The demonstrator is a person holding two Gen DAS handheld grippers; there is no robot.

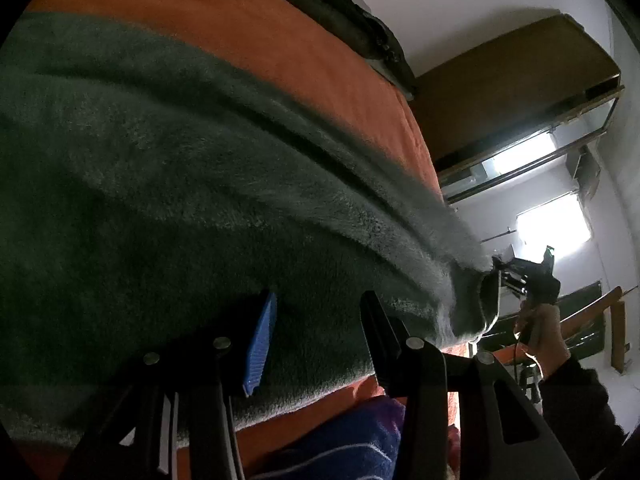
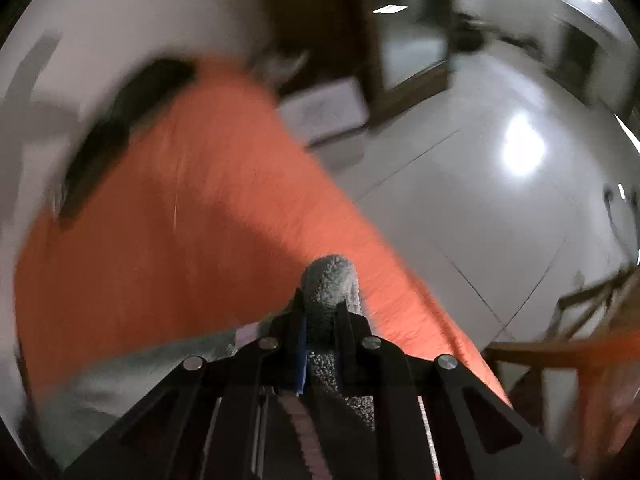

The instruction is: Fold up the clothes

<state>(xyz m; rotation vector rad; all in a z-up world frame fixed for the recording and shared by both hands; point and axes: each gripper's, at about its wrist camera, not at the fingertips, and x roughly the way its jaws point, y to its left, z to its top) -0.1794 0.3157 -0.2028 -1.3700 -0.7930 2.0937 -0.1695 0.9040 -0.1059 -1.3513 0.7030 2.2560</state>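
A grey-green fleece garment [image 1: 160, 160] lies spread across an orange bed cover [image 1: 280, 32]. My left gripper [image 1: 320, 304] stands over its near edge with its jaws half apart and fleece bunched between them, apparently gripped. The garment narrows to a sleeve end [image 1: 480, 292] at the right, where my right gripper [image 1: 508, 276], carried by a person's hand [image 1: 544, 332], pinches it. In the blurred right wrist view, my right gripper [image 2: 320, 300] is shut on that grey fleece end [image 2: 330, 276], above the edge of the orange cover [image 2: 180, 220].
A long black bag [image 1: 340, 12] lies at the bed's far edge by the white wall. A blue striped cloth [image 1: 352, 448] sits under my left gripper. Beside the bed are a pale tiled floor [image 2: 480, 200], a brown wardrobe [image 1: 500, 80] and wooden furniture [image 2: 560, 344].
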